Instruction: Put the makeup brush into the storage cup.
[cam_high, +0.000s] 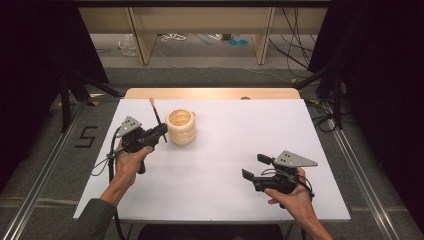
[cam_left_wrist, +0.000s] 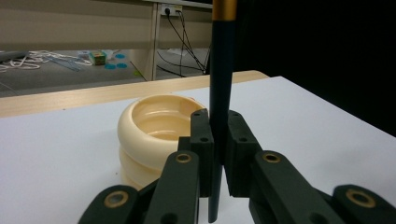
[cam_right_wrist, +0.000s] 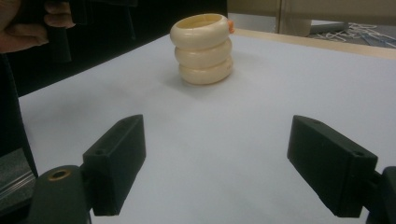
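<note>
A cream pot (cam_high: 180, 126) shaped like three stacked rings stands upright on the white table (cam_high: 230, 135), left of the middle. Just to its left, my left gripper (cam_high: 162, 131) is shut on a thin dark brush (cam_high: 156, 116), which stands nearly upright with its pale end on top. In the left gripper view the jaws clamp the brush handle (cam_left_wrist: 220, 70) low down, below a gold ferrule, and the pot (cam_left_wrist: 154, 126) sits right behind them. My right gripper (cam_high: 255, 167) hovers near the table's front right, open with nothing between its jaws. Its own view faces the pot (cam_right_wrist: 203, 49) across bare table.
A wooden strip (cam_high: 210, 93) runs along the far edge of the white table. Beyond it stand shelf legs and loose cables on the floor. Black curtains and stand legs flank both sides. The hand with the left gripper (cam_right_wrist: 28, 28) shows at the top left of the right gripper view.
</note>
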